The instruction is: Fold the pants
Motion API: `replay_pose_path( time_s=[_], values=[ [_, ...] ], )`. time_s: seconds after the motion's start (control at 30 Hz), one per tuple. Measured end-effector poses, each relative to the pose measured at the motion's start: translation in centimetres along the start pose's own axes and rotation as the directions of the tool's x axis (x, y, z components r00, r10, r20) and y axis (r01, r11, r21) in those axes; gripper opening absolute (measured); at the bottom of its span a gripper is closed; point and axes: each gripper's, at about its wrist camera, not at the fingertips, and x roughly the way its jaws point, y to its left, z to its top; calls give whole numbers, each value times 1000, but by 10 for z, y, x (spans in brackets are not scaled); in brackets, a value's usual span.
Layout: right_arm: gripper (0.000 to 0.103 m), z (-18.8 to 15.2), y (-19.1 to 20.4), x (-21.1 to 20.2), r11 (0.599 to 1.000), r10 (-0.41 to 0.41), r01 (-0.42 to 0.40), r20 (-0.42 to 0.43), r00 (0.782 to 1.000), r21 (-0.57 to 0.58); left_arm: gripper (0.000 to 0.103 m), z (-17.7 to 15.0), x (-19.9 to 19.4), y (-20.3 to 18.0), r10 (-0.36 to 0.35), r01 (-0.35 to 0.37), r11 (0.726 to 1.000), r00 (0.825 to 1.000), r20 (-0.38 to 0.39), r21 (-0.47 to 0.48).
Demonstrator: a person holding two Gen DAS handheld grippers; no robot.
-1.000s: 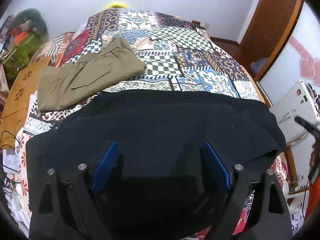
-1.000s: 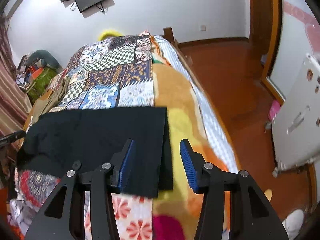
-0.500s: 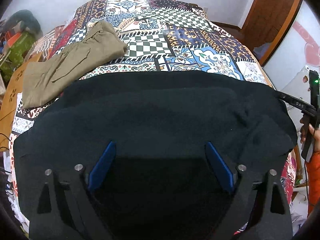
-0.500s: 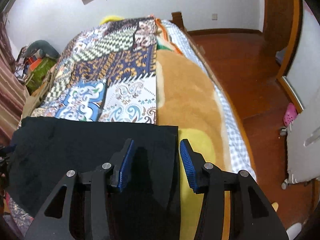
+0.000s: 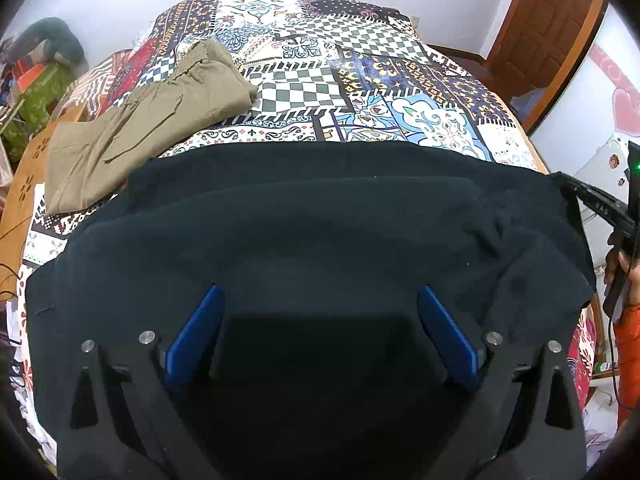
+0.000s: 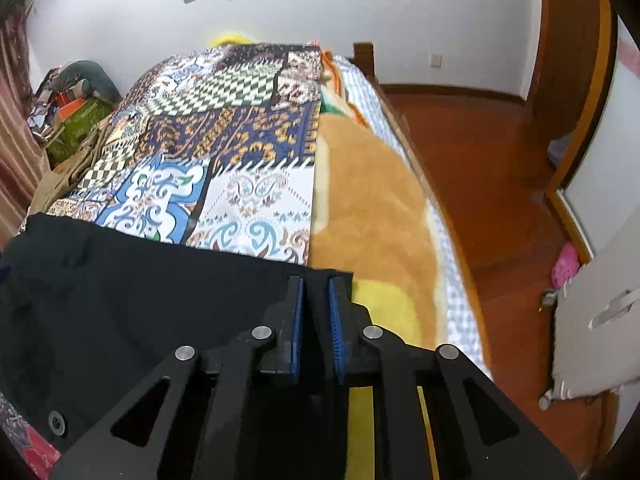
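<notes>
Black pants (image 5: 320,216) spread flat across near end of bed (image 5: 360,80), right gripper (image 6: 316,292) pinching hem corner.
Right fingers (image 6: 297,320) clamped together on the black fabric at the pants' right edge. Left gripper (image 5: 320,300) over the pants, fingers (image 5: 196,336) wide apart and opening, nothing gripped. Folded khaki pants (image 5: 140,120) lie beyond, left side of bed.

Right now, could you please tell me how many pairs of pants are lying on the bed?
2: black pants spread across the near end, khaki pants folded beyond them at the left edge. None hidden, seemingly.
</notes>
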Motion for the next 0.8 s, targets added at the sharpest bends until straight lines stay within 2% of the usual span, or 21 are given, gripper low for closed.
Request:
replay_pose_path(
  time_s=[0.17,0.33,0.43,0.47,0.57,0.73,0.8],
  values=[
    [10,8,-4,5,999,-31,31,18,999,11,100,-1,0,1,-5,5,1000,1000,4,-2],
    [10,5,-6,29,996,-89,90,-59,994,5,99,0,-8,4,7,-7,1000,1000,-12,12],
    [10,8,-6,17,996,-80,81,-68,995,21,99,-1,-24,13,47,-47,999,999,20,27],
    [13,9,-5,9,998,-61,63,-64,996,26,99,-2,-30,16,55,-56,998,998,31,27],
    [30,10,4,-15,999,-39,40,-39,998,20,99,-7,-50,31,56,-57,998,997,60,12],
    [36,4,37,-53,999,38,-38,12,999,-21,99,-31,-73,49,64,-65,998,995,71,9],
    [44,-2,52,-66,996,79,-78,22,997,-33,99,-46,-75,55,74,-75,997,996,58,16]
  ],
)
